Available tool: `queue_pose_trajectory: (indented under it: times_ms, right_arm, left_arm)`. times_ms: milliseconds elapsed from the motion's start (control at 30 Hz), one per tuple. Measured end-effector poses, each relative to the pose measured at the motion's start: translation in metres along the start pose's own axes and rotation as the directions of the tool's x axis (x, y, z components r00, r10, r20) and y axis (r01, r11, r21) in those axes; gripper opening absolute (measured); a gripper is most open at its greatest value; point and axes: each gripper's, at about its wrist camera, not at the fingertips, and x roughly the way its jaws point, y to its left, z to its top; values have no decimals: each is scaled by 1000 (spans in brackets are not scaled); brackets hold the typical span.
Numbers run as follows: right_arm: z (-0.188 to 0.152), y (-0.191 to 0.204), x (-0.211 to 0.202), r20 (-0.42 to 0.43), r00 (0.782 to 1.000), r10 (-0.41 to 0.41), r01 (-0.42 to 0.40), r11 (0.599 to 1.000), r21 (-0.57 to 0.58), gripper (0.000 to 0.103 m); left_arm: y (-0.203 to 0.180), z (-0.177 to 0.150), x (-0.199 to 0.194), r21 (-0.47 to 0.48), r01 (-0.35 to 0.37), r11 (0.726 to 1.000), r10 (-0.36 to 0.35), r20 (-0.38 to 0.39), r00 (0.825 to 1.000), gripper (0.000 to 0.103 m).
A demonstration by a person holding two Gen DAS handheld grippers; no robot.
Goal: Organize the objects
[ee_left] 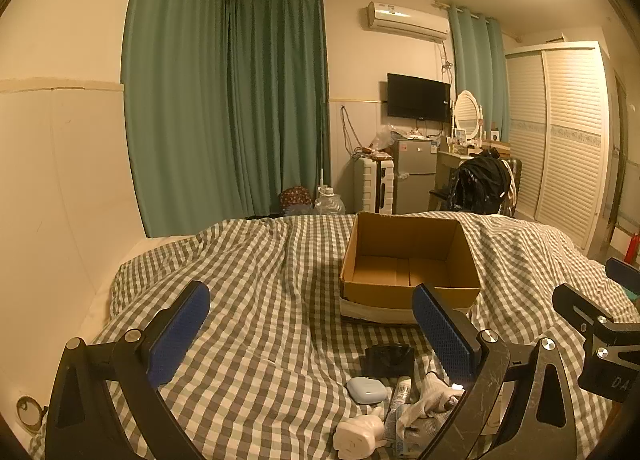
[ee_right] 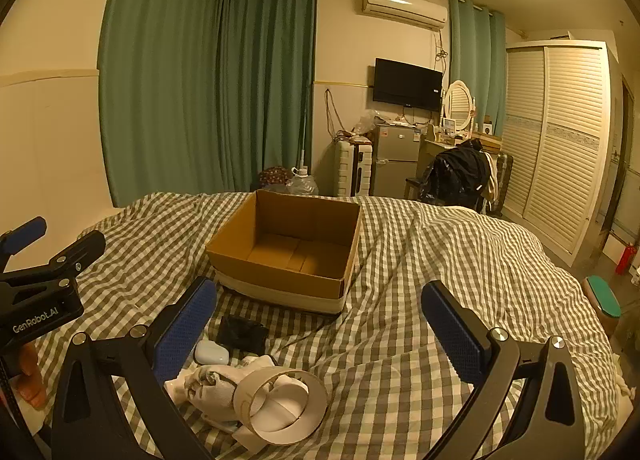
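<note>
Nothing is packed yet, by the look of it: the box (ee_left: 410, 260) sits empty on the bed (ee_left: 260, 280), ahead of both tools, and the small things lie in a heap just below and between them; this looks like the start, choosing a first piece. The left tool (ee_left: 312, 324) stands wide and holds nothing; the right tool (ee_right: 320, 320) likewise. The next move calls for one tool to dip onto a single item, then carry it forward over the box rim. The left view shows a tube (ee_left: 400, 392) and a white plug (ee_left: 358, 438) beside the case (ee_left: 366, 390); the right view alone shows the tape roll (ee_right: 280, 404) lying on the cloth (ee_right: 212, 384), and the black pouch (ee_right: 242, 334) beyond.
</note>
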Motion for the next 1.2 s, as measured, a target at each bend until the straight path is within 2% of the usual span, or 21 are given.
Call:
queue_pose_trajectory:
  times_ms: [1200]
  right_arm:
    - [8, 6, -23, 25, 999, 39, -38, 999, -17, 103]
  left_arm:
    - [0, 3, -12, -14, 18, 1000, -18, 0, 1000, 103]
